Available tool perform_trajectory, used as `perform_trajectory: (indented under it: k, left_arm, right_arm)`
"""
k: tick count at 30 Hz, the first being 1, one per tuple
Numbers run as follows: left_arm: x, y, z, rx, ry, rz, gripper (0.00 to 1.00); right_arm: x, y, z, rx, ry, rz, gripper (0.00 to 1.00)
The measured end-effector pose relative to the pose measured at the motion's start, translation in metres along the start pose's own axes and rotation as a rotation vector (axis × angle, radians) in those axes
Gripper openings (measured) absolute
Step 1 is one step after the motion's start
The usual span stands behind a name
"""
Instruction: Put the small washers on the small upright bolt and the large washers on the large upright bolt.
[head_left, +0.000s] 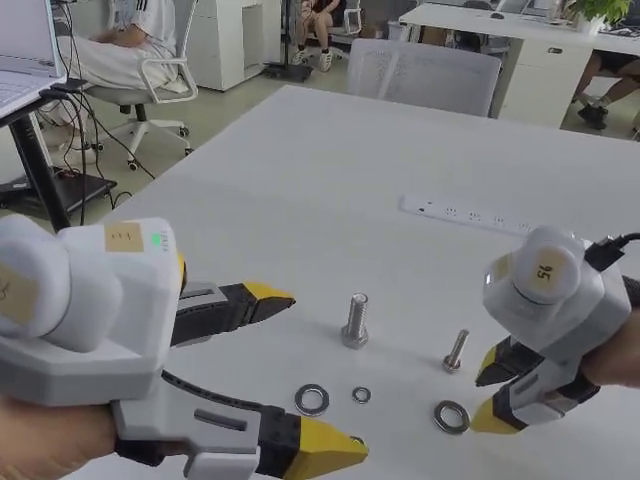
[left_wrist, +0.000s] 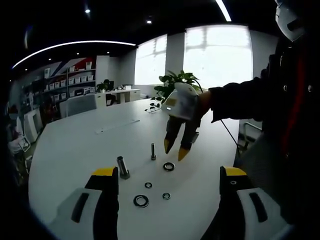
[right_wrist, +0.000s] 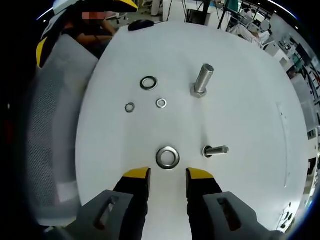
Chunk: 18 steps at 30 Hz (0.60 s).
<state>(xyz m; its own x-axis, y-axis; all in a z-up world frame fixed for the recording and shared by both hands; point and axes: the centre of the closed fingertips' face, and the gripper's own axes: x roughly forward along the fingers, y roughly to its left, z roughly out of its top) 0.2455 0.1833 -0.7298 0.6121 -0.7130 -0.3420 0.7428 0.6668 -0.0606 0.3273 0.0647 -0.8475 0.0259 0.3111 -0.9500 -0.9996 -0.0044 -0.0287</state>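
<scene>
A white table carries a white power strip, lying flat toward its far right side. A grey mesh chair stands at the table's far edge. To the left, a laptop sits on a black stand, with cables trailing down. Beyond it a person sits in a white office chair. A potted plant stands before bright windows.

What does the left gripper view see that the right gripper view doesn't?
Left gripper view: the right gripper hovering open over a large washer, a leafy plant and bright windows. Right gripper view: a look straight down past its own fingers, plus a grey mesh surface beside the table. Both: the large bolt, small bolt and all four washers on the white table.
</scene>
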Motion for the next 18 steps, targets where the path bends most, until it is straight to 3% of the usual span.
perform_trajectory:
  k: [5,18]
  left_arm:
    - [-0.002,-0.001,0.002,0.006,-0.006,0.002,0.83]
    - [-0.007,-0.004,0.001,0.005,-0.009,0.010,0.83]
  right_arm:
    - [0.004,0.005,0.007,-0.019,-0.001,0.007,0.30]
    - [0.024,0.002,0.005,-0.029,0.032,0.006,0.30]
